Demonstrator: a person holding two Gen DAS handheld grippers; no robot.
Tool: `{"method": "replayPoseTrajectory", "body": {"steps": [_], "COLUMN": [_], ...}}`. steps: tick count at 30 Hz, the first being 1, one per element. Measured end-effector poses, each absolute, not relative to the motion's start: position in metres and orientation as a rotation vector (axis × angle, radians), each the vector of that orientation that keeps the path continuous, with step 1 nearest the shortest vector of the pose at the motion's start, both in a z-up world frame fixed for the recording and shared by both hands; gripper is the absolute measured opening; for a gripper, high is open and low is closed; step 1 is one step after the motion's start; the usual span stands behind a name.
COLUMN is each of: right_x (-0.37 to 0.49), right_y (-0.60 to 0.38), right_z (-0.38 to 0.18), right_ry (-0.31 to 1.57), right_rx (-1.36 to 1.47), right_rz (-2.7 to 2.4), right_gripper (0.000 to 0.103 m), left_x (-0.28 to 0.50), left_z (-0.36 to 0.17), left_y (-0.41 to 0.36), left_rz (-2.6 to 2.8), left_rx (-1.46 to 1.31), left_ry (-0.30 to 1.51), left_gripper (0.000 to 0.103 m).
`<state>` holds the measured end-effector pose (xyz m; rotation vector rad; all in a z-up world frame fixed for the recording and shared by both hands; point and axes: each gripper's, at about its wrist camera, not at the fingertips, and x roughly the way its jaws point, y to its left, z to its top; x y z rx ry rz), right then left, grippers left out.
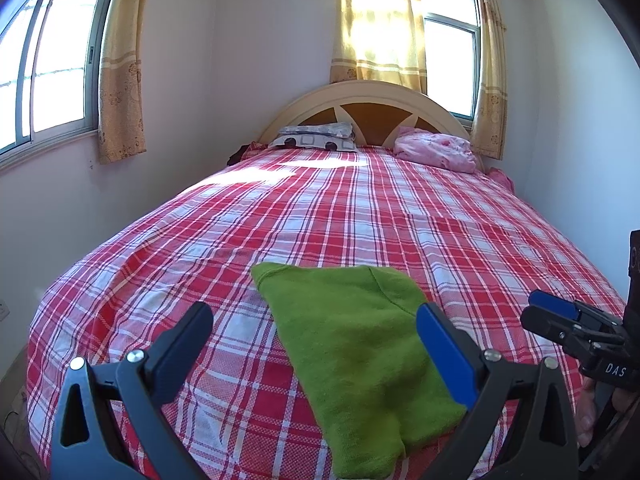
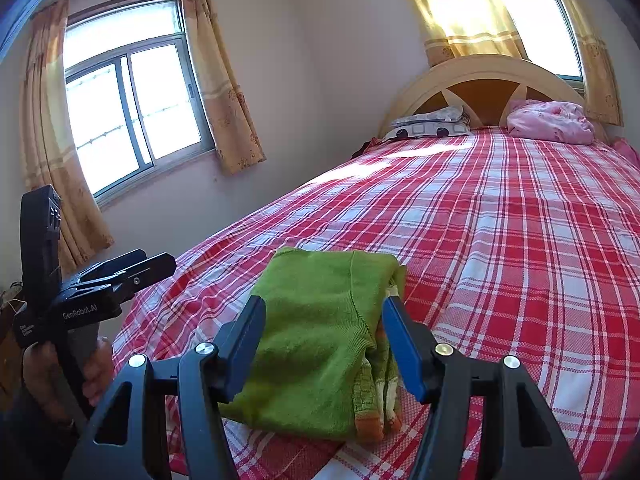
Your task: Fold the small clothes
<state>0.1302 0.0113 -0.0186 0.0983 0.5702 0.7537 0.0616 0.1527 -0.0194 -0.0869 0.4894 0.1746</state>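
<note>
- Lying folded near the foot of the bed [image 1: 400,208], the green garment [image 1: 360,344] sits flat on the red-and-white plaid sheet [image 2: 520,248]; edges roughly squared, one seam running across the top layer
- R-wrist view: an orange-and-white patterned edge [image 2: 380,408] pokes out from under the green layer on the garment's right side, nearest the camera
- Left gripper [image 1: 316,324]: jaws apart, one finger on either side of the garment as the L-wrist view frames it; nothing pinched btwn them; whether the tips touch the cloth, can't tell
- Right gripper [image 2: 324,332]: jaws apart too, straddling the garment in its own view; blue pad on the right finger [image 2: 404,352] looks just beside the folded edge, contact unclear; no grip on the fabric
- Both grippers point down at a slant toward the bed; each shows at the edge of the other's view, held by a hand [image 2: 64,372] on its grip
- Far end: arched headboard [image 1: 360,100]; patterned pillow [image 1: 316,136] on the left, pink bundle [image 1: 436,148] on the right
- Windows w/ yellow curtains [image 1: 120,72] on the left wall and behind the headboard; sun patch on the sheet near the pillow
</note>
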Motion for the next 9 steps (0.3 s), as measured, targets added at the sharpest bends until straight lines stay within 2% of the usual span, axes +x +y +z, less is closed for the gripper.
{"method": "replayPoseTrajectory", "body": {"steps": [9], "right_x": [0.1288], "right_y": [0.0147], "right_z": [-0.0218], "right_ry": [0.578], "right_rx": [0.09], "right_rz": [0.76], "right_gripper": [0.062], "left_x": [0.0592], "left_z": [-0.0186], "left_y": [0.1569], "left_rz": [0.212], "left_rx": [-0.056], "left_ry": [0.453], "left_gripper": [0.103]}}
